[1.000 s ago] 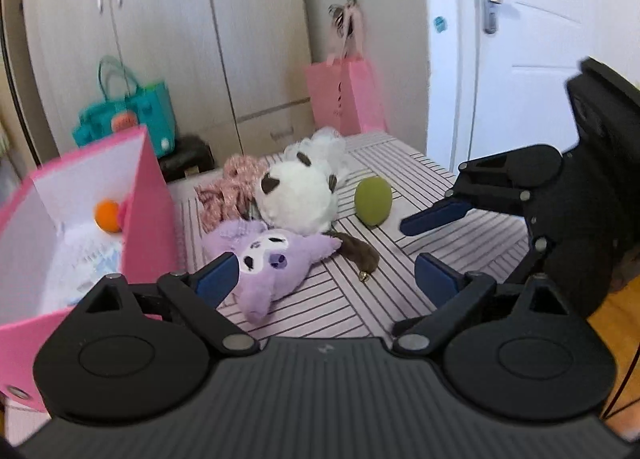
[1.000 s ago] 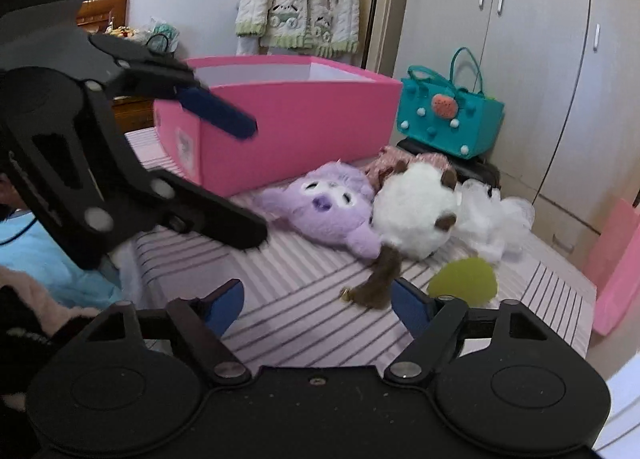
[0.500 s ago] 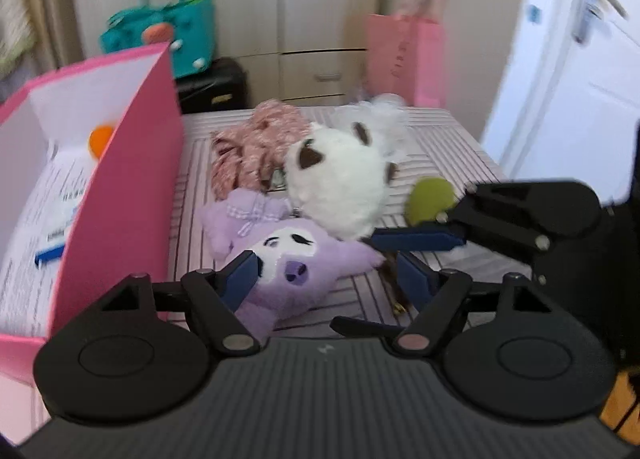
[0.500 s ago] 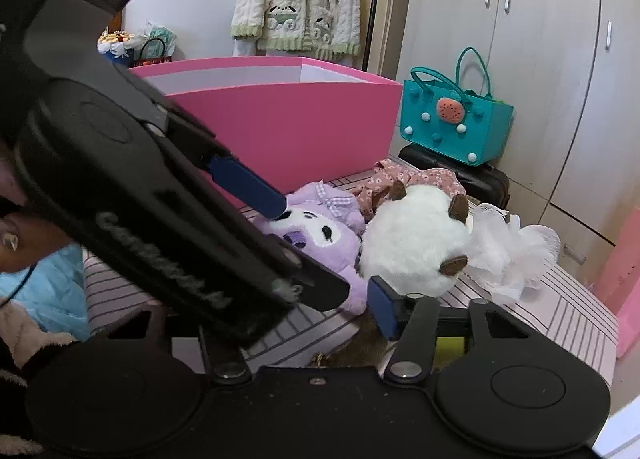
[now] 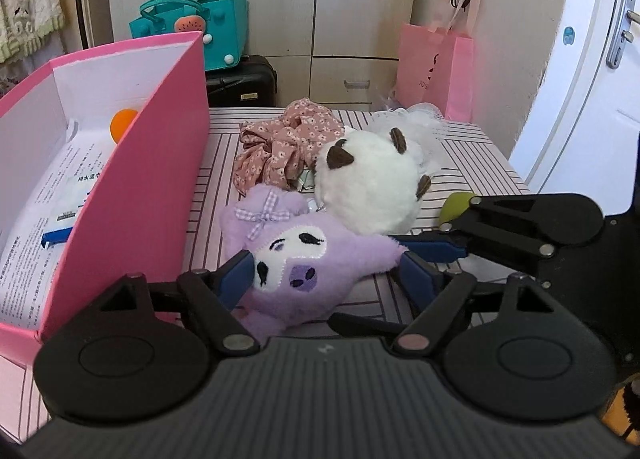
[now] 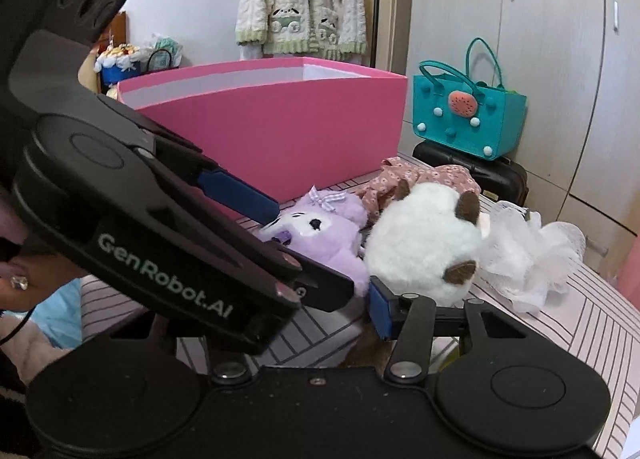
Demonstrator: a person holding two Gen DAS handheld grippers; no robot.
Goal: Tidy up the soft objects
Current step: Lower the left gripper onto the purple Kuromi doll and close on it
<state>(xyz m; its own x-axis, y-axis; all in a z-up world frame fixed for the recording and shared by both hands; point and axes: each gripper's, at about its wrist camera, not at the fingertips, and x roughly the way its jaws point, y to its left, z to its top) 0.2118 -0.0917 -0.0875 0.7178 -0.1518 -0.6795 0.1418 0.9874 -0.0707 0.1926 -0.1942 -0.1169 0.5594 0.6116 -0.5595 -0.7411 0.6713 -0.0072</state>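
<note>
While I am looking through the left wrist camera, I am seeing that most of the sorting is not yet done. The pink box (image 5: 160, 163) is standing at the left on the striped table (image 5: 472, 155). Inside it I am finding only an orange ball (image 5: 124, 121) and a flat printed pack (image 5: 60, 195).

Five soft things are lying outside, to the right of the box. The purple plush (image 5: 304, 255) is lying nearest, face up, and the white plush (image 5: 368, 187) is touching it on the far right side. A floral scrunchie (image 5: 288, 139) is lying farther back, and a white mesh puff (image 6: 532, 255) is lying behind the white plush. A green ball (image 5: 456, 207) is sitting at the right, partly hidden.

I am holding the left gripper (image 5: 326, 279) around the purple plush, which is between the jaws. The jaws are opening, and I am not seeing them squeezing the toy. The right gripper (image 6: 320, 315) is coming in from the right, near the purple plush and the white one. Its jaws are looking rather narrow, but one pad is hidden behind the other tool. So I cannot tell whether it is pinching anything.

I am judging the purple plush to be the step in hand, and nothing is lifted yet. After it, four more things are waiting.
</note>
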